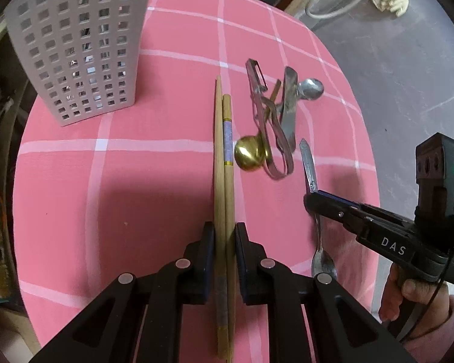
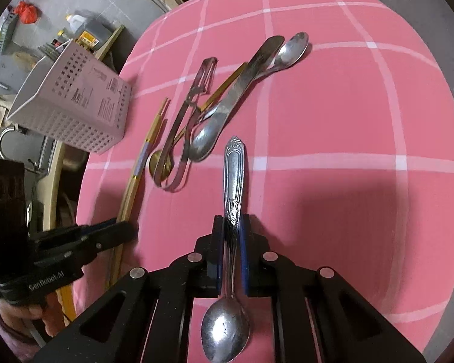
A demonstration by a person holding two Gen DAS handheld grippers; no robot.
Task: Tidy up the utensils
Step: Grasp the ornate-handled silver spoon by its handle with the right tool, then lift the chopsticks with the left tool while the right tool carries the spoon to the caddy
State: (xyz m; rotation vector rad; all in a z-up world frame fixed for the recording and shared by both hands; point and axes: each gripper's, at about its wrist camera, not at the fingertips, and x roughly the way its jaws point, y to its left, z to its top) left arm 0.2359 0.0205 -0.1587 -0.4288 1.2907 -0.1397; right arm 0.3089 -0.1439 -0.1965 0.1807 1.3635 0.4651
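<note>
My left gripper (image 1: 224,230) is shut on a pair of wooden chopsticks (image 1: 222,157) that point toward the far side of the pink checked table. A white perforated utensil holder (image 1: 72,45) stands at the far left of it. My right gripper (image 2: 231,224) is shut on the handle of a silver spoon (image 2: 233,181), bowl toward the camera. In the left wrist view the right gripper (image 1: 311,202) is at the right with that spoon (image 1: 308,163). The left gripper (image 2: 118,230) shows at the left of the right wrist view.
A loose pile lies mid-table: a metal peeler (image 1: 257,90), a gold spoon (image 1: 248,152), a butter knife (image 1: 289,106) and another silver spoon (image 1: 310,89). The table (image 1: 136,181) edge curves off to grey floor on the right. Clutter and shelves sit beyond the holder (image 2: 72,106).
</note>
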